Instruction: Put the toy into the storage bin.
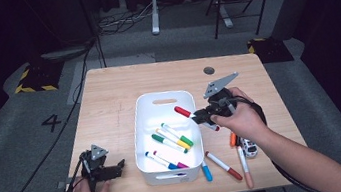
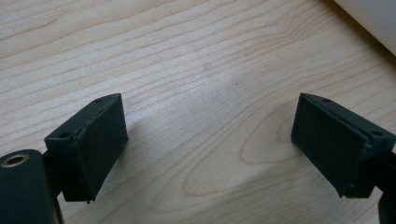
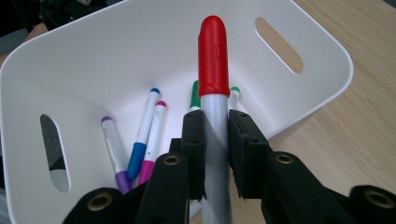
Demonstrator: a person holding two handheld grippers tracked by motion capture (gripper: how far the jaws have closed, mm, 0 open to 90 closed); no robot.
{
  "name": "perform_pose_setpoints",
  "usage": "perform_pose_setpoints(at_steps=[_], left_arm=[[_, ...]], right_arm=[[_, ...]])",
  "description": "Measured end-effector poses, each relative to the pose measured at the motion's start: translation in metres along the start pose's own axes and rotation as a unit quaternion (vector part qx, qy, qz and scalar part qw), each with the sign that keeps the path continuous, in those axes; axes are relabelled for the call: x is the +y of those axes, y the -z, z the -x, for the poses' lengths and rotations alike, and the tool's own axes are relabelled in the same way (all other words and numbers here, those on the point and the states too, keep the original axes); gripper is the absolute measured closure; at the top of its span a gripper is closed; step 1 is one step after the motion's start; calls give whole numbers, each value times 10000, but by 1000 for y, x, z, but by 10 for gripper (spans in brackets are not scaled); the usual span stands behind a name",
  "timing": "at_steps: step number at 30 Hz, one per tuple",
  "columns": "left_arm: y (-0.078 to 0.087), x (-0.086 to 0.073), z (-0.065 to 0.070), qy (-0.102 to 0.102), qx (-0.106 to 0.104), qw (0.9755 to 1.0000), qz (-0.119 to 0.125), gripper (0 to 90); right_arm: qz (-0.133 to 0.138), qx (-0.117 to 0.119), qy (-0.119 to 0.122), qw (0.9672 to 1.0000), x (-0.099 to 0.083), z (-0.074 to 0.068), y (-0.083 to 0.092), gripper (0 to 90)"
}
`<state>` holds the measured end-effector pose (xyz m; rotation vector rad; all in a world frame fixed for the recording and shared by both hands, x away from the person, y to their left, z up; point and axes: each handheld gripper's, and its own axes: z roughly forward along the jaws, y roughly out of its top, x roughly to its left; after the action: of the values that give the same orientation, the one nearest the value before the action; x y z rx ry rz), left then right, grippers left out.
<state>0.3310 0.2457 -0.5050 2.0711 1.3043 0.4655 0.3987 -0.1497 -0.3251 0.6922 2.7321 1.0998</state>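
From the high view, a wooden table (image 1: 107, 92) carries a white bin (image 1: 146, 110) near its middle, and the right gripper (image 1: 205, 116) is held over the bin's right rim with a red-capped marker (image 1: 183, 112) clamped between its jaws, the cap pointing out over the bin. The right gripper view brings that grip close: the two black jaws press on either side of the marker's grey barrel, the red-capped marker (image 3: 213, 60) rising straight up the middle with its cap above the white bin (image 3: 327, 51), whose slotted handles can be seen on two walls. That view also looks down to the bin floor, where a purple marker (image 3: 113, 156), a blue marker (image 3: 142, 135) and a pink marker (image 3: 153, 142) lie side by side, with two green ends just beside the held barrel. The high view adds what lies outside the bin: a blue-capped marker (image 1: 206, 171), a red-tipped marker (image 1: 224, 165), a peach marker (image 1: 244, 167), an orange one and a small toy car (image 1: 249, 148) on the table near the right forearm. The left gripper (image 1: 113, 170) rests low at the table's near left corner, well apart from the bin. The left gripper view shows its jaws spread wide over bare wood grain with nothing between them, a white corner of the bin (image 2: 373, 18) at the upper right.
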Motion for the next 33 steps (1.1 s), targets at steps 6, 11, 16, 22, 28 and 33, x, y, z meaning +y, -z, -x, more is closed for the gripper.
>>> perform_pose_setpoints(at_steps=[6, 11, 16, 22, 28, 33], left_arm=[[-1, 1, 0, -10, 11, 10000, -29, 106], [-1, 2, 0, -2, -2, 10000, -7, 102], [-1, 2, 0, -12, -9, 10000, -25, 102], [-1, 2, 0, -10, -9, 10000, -24, 103], [-1, 2, 0, -8, -2, 10000, -35, 102], [-1, 2, 0, -4, 5, 10000, -16, 102]], right_arm=[[-27, 33, 182, 9998, 11, -5, -7, 768], [-33, 83, 266, 9996, 20, -8, -13, 768], [-56, 181, 346, 9992, 28, -12, -21, 768], [-81, 295, 468, 9984, 39, -18, -33, 768], [-116, 320, 517, 9981, 45, -22, -42, 768], [-193, 298, 578, 9977, 45, -24, -49, 768]])
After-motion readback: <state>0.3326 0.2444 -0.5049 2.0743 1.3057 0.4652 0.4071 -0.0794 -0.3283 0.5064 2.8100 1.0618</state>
